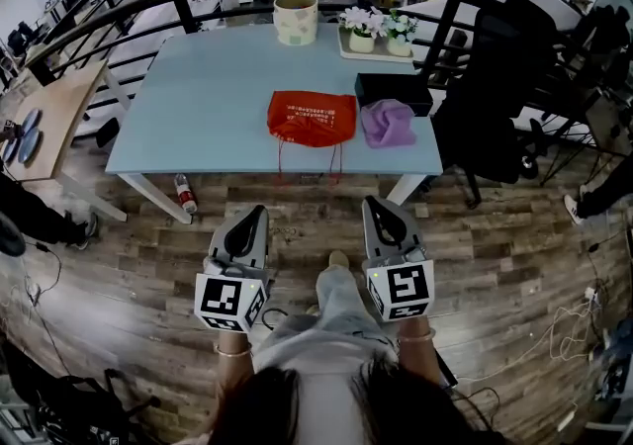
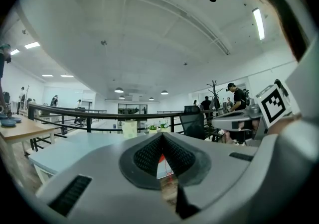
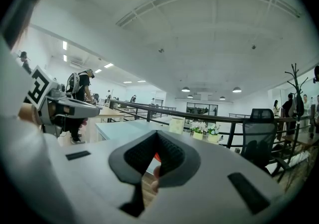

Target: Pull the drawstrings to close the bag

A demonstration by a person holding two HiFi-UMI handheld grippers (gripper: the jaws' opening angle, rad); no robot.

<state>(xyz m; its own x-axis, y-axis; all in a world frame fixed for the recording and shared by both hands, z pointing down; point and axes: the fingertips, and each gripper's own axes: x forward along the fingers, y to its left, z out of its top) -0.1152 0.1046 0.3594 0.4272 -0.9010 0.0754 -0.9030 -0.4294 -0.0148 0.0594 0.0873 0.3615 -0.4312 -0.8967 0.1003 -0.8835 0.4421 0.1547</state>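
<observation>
A red drawstring bag (image 1: 311, 117) lies near the front edge of the light blue table (image 1: 208, 97). Its thin red drawstrings (image 1: 281, 158) hang over that edge. Both grippers are held level over the wooden floor, short of the table and apart from the bag. My left gripper (image 1: 257, 211) is shut with nothing in it, and my right gripper (image 1: 373, 204) beside it also looks shut and empty. In the left gripper view the pads (image 2: 149, 154) meet at the tip, and a sliver of the bag (image 2: 160, 159) shows through the gap below. The right gripper view shows the same past its pads (image 3: 167, 156).
A purple cloth (image 1: 388, 123) and a black box (image 1: 393, 89) lie right of the bag. A pale cup (image 1: 296, 18) and a tray of potted flowers (image 1: 376, 33) stand at the table's back. Black chairs (image 1: 495, 107) crowd the right side, and a bottle (image 1: 184, 194) lies on the floor.
</observation>
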